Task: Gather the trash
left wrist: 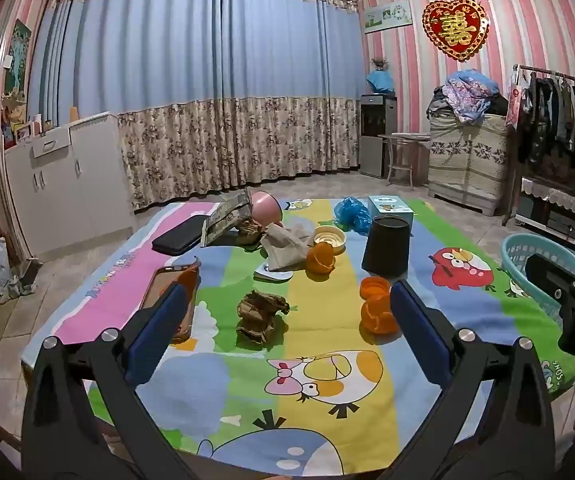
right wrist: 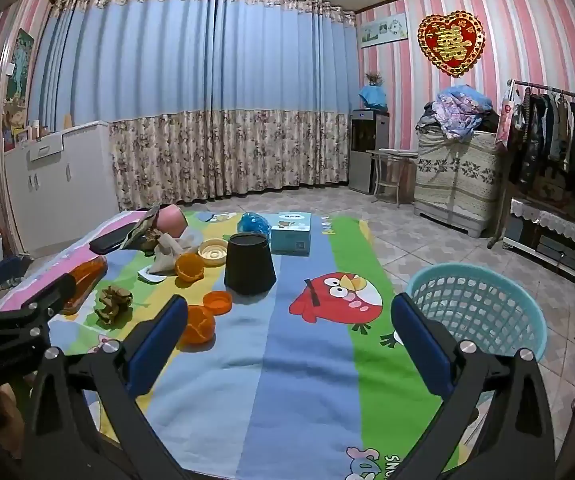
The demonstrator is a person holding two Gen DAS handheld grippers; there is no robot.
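A crumpled brown paper wad (left wrist: 261,316) lies on the cartoon tablecloth (left wrist: 319,380) just ahead of my open, empty left gripper (left wrist: 287,304); it shows at the left in the right wrist view (right wrist: 113,303). Orange peels (left wrist: 377,312) lie by the left gripper's right finger, another (left wrist: 320,259) farther back. A crumpled beige bag (left wrist: 285,246) and blue plastic bag (left wrist: 352,212) lie behind. My right gripper (right wrist: 289,312) is open and empty over the cloth, near an orange peel (right wrist: 198,322). A teal laundry basket (right wrist: 483,312) stands on the floor right of the table.
An upturned black cup (left wrist: 387,248), a tissue box (left wrist: 390,206), a phone in an orange case (left wrist: 167,292), a black case (left wrist: 179,235), a pink bowl (left wrist: 266,207), a cream lid (left wrist: 329,237) and a cardboard box (left wrist: 227,218) also sit on the table. A clothes rack (right wrist: 559,136) stands at right.
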